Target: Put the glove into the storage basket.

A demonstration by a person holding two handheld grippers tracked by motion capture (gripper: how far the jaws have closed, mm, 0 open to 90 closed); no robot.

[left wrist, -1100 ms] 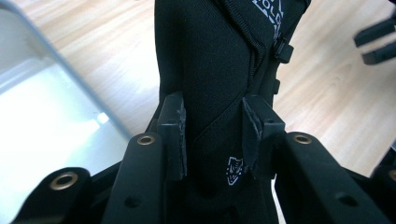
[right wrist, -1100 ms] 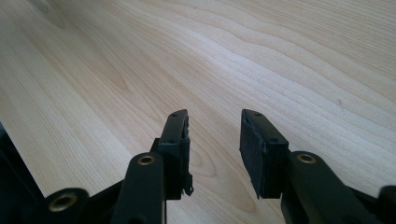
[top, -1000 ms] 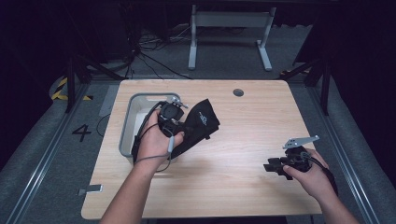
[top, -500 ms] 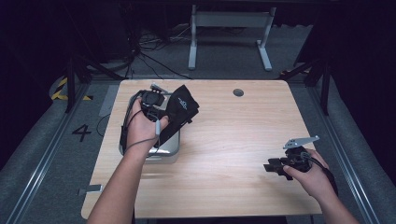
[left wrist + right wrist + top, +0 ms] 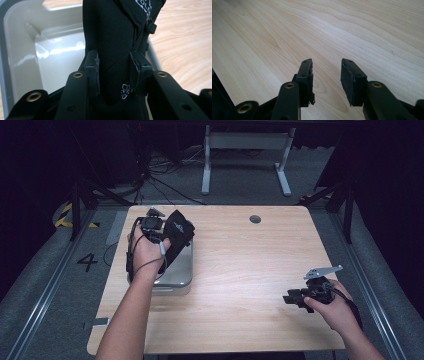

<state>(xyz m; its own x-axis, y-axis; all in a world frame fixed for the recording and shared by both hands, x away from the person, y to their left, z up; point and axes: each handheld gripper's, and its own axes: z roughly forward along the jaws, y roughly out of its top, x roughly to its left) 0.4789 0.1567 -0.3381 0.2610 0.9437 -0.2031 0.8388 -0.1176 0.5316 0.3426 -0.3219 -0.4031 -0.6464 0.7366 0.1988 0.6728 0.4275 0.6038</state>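
While the left gripper (image 5: 159, 226) clamps the black zippered pouch (image 5: 117, 37), its length running straight ahead from the jaws over the grey tray (image 5: 22, 50), the right gripper (image 5: 326, 80) gapes empty.

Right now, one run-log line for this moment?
left gripper: shut on black pouch | pouch: over grey tray | right gripper: open, empty, above table

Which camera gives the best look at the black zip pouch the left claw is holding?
The left gripper view: the black zip pouch sits close up between the left claw pads, zipper and white print visible. The high view shows it small, over the grey tray.
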